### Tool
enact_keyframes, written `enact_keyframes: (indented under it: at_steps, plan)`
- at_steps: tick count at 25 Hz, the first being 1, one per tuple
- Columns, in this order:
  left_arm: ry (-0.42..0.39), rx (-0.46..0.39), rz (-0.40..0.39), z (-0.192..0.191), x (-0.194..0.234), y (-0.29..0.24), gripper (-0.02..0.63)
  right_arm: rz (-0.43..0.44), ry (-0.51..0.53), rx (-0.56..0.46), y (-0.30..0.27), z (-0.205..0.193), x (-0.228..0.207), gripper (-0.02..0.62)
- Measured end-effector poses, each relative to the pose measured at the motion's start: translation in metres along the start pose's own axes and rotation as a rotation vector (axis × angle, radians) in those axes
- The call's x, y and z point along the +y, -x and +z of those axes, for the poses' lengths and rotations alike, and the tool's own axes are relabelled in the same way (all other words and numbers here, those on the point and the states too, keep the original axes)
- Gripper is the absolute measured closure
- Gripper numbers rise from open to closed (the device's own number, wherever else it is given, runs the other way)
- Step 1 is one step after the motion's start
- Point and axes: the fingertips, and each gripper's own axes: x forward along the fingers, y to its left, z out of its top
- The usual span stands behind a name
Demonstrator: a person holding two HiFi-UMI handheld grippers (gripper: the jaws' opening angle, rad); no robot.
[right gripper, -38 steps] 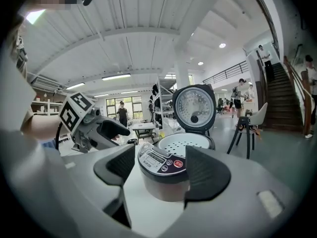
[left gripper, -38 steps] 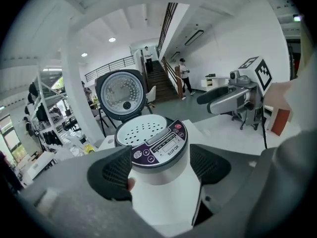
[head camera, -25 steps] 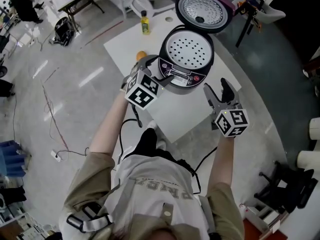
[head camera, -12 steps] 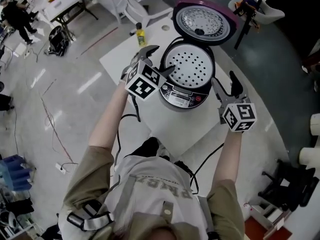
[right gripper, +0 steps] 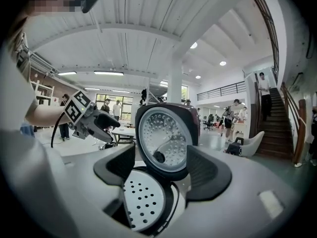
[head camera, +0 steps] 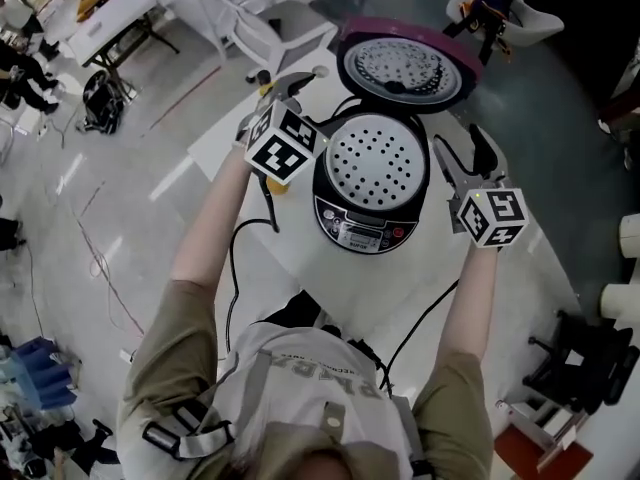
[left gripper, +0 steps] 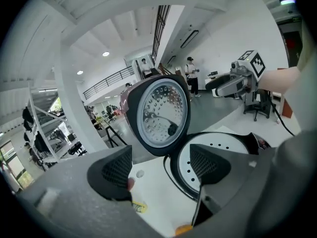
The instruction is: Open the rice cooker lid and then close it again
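Observation:
A black rice cooker (head camera: 370, 220) stands on the white table (head camera: 480, 298) with its purple-rimmed lid (head camera: 408, 63) swung up and back. Its white perforated inner tray (head camera: 385, 158) is exposed. My left gripper (head camera: 288, 83) hovers left of the cooker near the lid's hinge side, open and empty. My right gripper (head camera: 464, 150) hovers at the cooker's right side, open and empty too. In the left gripper view the lid (left gripper: 161, 115) stands upright ahead of the left gripper (left gripper: 161, 165). In the right gripper view the lid (right gripper: 163, 140) fills the gap ahead of the right gripper (right gripper: 161, 170).
A bottle with a yellow label (head camera: 264, 76) stands on the table by the left gripper, and a small orange thing (head camera: 282, 186) lies under its cube. A black cable (head camera: 245, 228) hangs off the table's near edge. White chairs (head camera: 265, 28) stand beyond the table.
Both grippers have moved away from me along the two sides of the cooker, toward the raised lid. Their jaws stay as wide as before, and the lid has not moved.

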Motion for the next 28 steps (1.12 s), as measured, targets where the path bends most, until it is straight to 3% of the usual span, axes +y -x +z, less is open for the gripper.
enact_keyframes:
  at_steps: [13, 28]
  plan:
    - [-0.081, -0.005, -0.03, 0.023, 0.045, -0.064, 0.229, -0.009, -0.004, 0.023, -0.06, 0.01, -0.051, 0.288]
    - [-0.156, 0.014, -0.042, 0.038, 0.046, -0.079, 0.229, 0.046, 0.037, 0.019, -0.079, 0.023, -0.064, 0.287]
